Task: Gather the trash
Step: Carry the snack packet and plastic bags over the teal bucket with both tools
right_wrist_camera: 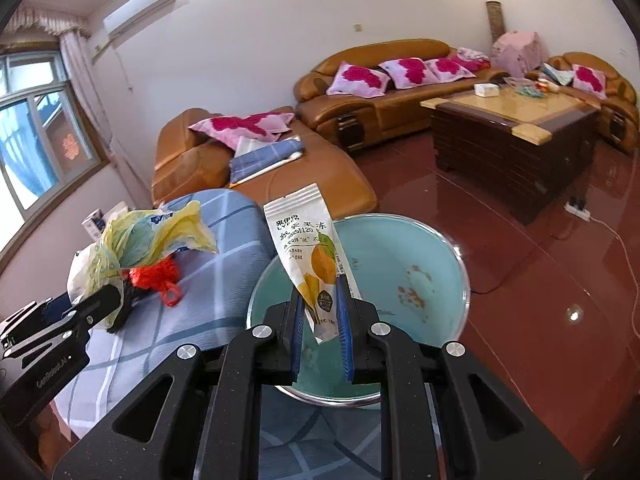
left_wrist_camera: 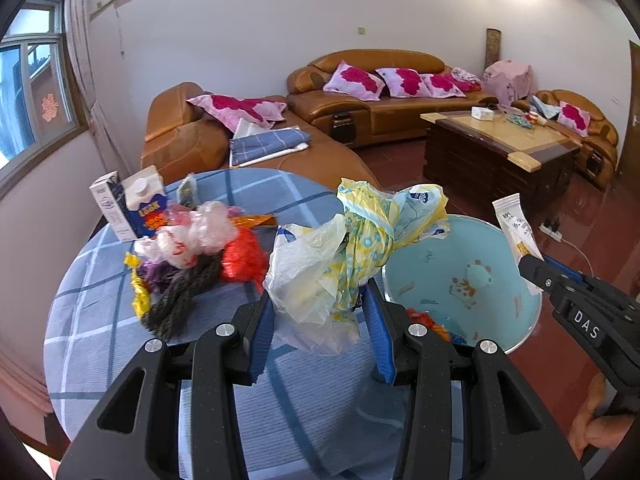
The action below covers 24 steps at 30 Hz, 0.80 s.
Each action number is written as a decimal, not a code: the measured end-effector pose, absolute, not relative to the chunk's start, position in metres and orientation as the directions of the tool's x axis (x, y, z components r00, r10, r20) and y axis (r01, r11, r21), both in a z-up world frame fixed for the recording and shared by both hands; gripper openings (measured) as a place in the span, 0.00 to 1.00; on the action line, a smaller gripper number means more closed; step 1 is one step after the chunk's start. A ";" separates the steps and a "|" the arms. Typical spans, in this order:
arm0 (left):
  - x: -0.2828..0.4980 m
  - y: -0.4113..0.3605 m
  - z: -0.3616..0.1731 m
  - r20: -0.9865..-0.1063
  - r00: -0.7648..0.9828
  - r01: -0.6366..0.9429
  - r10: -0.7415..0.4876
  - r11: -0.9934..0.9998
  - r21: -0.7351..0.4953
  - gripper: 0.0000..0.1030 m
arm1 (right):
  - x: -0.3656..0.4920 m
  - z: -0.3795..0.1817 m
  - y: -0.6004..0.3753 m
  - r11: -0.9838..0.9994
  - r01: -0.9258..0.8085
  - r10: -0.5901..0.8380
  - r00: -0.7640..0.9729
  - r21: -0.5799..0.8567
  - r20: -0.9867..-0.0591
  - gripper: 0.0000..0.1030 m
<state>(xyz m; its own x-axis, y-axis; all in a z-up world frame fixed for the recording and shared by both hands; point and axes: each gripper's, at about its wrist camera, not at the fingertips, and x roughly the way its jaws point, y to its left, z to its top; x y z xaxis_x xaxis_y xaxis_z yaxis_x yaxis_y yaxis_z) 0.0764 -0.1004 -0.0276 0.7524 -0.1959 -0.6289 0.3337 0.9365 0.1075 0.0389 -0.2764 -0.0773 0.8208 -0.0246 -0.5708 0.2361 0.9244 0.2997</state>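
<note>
Living room, sofas behind; checked-cloth desk.
Left gripper: jaws clenched on bags, lifted beside bin.
Right gripper: jaws pinch sachet over bin.
Risk: loose bags snag, spill outside rim.
Left view alone shows pile, cartons left on desk.

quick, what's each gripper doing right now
Left gripper: closed on the bunched plastic bags.
Right gripper: closed on the white snack wrapper, held above the blue bin.
</note>
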 end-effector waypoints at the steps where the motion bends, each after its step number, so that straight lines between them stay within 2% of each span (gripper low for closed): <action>1: 0.077 -0.105 -0.029 -0.633 0.749 0.339 -0.198 0.935 0.109 0.41 | 0.039 -0.077 -0.277 0.923 0.245 -0.033 0.818 0.298 -0.574 0.16; 24: 0.106 -0.172 -0.064 -0.709 0.679 0.400 -0.192 0.906 0.138 0.41 | 0.048 -0.115 -0.316 0.876 0.367 -0.074 0.742 0.311 -0.666 0.19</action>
